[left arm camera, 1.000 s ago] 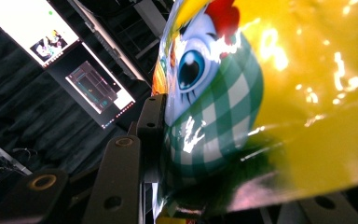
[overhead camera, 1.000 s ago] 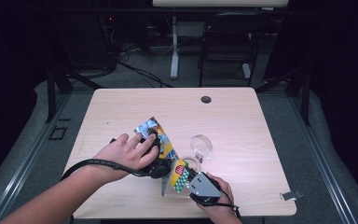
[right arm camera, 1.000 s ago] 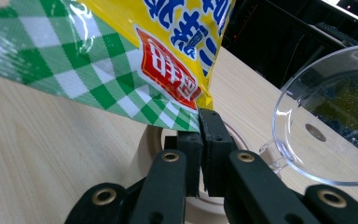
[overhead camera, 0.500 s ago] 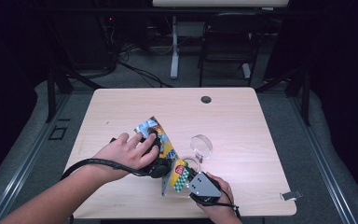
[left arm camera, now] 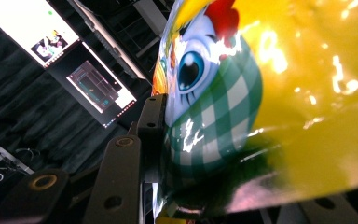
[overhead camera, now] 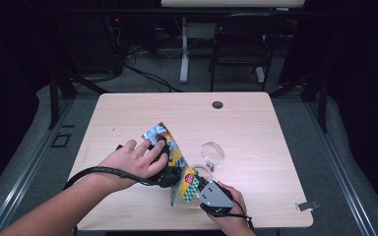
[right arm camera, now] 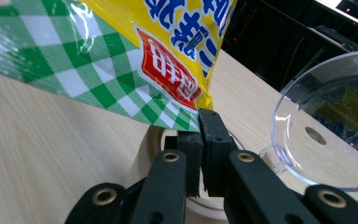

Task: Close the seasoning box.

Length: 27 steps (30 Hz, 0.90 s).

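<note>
Two grippers pinch one snack bag [overhead camera: 170,147]: left gripper [overhead camera: 165,169] squeezes its middle, right gripper [right arm camera: 200,128] nips its low corner, fingers tight.

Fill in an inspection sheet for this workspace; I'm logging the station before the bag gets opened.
Surface: light wooden table, bare at the far half, with a dark round grommet.
Job's things: yellow snack bag with green check, held off the table between both grippers; clear round lid and a clear container beside it.
Clutter: small metal clip near the right front corner.
Grippers: left gripper clamped on the bag's side; right gripper pinching the bag's bottom corner.
Cables: black cable trailing over the left forearm.
Surroundings: dark room, chair and table legs behind, lit monitors.
</note>
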Available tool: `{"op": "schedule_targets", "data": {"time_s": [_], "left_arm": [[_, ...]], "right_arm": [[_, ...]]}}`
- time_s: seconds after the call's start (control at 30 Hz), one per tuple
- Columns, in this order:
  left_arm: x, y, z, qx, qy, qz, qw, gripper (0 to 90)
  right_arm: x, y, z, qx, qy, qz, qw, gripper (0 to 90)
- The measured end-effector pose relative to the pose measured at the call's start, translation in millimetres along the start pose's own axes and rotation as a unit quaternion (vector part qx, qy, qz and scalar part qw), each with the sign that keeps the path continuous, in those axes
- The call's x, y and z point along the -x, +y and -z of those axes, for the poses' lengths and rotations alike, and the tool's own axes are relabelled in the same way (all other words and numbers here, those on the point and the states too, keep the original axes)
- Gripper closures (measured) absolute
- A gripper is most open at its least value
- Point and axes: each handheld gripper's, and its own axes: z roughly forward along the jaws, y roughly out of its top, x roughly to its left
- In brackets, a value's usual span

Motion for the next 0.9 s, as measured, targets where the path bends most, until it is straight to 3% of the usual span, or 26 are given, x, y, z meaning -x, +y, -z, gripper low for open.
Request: {"op": "schedule_targets", "data": {"time_s": [0.47, 0.9], "left_arm": [[-0.1, -0.7, 0.2, 0.002, 0.001, 0.001, 1.0000, 64.3], [-2.2, -0.5, 1.5, -0.004, 0.001, -0.010, 0.9999, 64.4]], "right_arm": [[-0.1, 0.7, 0.4, -0.001, 0.001, 0.000, 1.0000, 87.7], [-0.4, 1.0, 0.6, -0.001, 0.002, 0.000, 1.0000, 87.7]]}}
